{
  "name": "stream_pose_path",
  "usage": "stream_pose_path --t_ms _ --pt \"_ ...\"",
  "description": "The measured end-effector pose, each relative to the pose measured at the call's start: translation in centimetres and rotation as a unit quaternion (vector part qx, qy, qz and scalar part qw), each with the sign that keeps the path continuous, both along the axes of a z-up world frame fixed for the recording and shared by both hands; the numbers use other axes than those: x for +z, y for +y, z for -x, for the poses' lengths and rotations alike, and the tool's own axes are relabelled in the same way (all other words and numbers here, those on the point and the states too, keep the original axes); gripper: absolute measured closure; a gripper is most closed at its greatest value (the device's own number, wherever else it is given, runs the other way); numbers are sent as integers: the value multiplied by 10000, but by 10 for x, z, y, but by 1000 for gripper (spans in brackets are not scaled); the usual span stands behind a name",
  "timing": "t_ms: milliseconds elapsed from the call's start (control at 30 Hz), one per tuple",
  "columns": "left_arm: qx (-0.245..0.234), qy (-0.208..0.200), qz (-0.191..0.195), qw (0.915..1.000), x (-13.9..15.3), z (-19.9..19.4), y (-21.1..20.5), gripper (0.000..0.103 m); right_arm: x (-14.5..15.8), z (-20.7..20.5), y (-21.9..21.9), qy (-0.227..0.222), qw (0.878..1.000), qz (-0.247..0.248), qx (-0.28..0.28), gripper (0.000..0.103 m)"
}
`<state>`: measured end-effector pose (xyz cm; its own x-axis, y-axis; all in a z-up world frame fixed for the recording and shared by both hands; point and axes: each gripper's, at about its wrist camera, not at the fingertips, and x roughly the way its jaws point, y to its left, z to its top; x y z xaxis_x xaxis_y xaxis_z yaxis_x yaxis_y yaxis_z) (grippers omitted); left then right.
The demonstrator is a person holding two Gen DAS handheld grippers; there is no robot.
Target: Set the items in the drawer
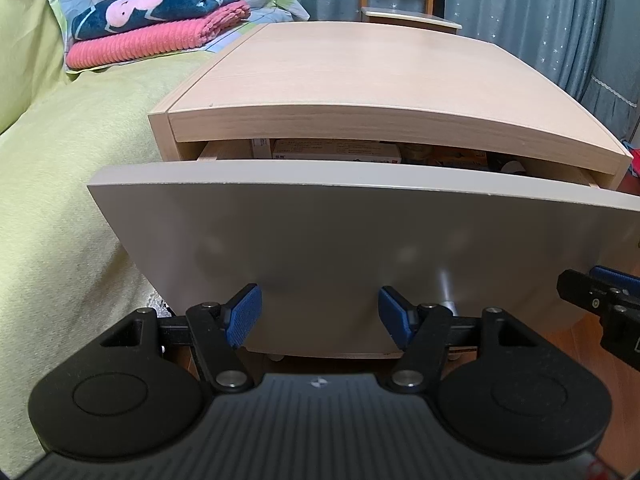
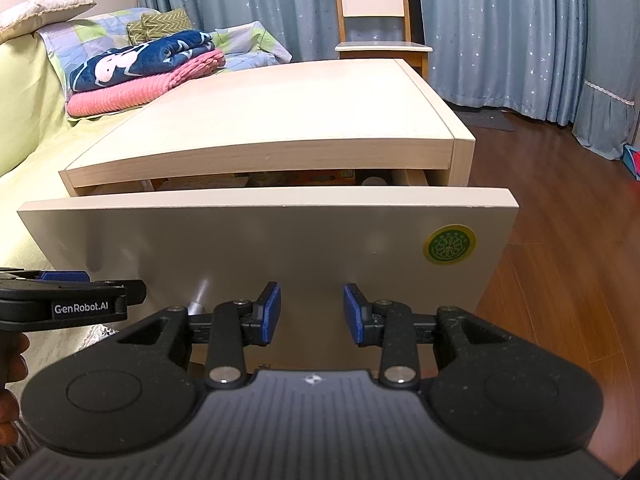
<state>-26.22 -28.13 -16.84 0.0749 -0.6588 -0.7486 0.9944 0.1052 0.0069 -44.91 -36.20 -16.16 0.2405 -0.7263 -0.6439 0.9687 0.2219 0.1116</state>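
Observation:
A light wooden nightstand [image 1: 352,68] [image 2: 280,108] has its drawer pulled out a little. The drawer's pale grey front [image 1: 360,248] [image 2: 260,248] faces both cameras. Through the narrow gap I see boxes and small items [image 1: 336,150] [image 2: 304,178] inside the drawer. My left gripper [image 1: 320,314] is open, its blue pads [image 1: 244,316] close to the lower drawer front, holding nothing. My right gripper [image 2: 312,314] is open too, right in front of the drawer front, with nothing between its fingers. Each gripper shows at the edge of the other's view.
A bed with a yellow-green cover [image 1: 60,184] lies left of the nightstand, with folded pink and blue blankets [image 1: 160,20] on it. A wooden chair [image 2: 376,20] and blue curtains [image 2: 520,40] stand behind. Wood floor [image 2: 560,260] spreads to the right. A round green sticker [image 2: 450,245] marks the drawer front.

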Motion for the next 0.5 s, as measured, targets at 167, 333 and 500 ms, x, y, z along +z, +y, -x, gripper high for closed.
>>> stream_pose_path --t_ms 167,333,500 --pt "14 14 1 10000 0 0 -3 36 -1 0 -3 4 10000 8 -20 73" --pt "23 36 12 10000 -1 -2 -6 36 -2 -1 -5 13 10000 20 -32 73" --pt "32 47 17 10000 -1 -2 -11 36 -2 -2 -8 24 10000 33 -44 72"
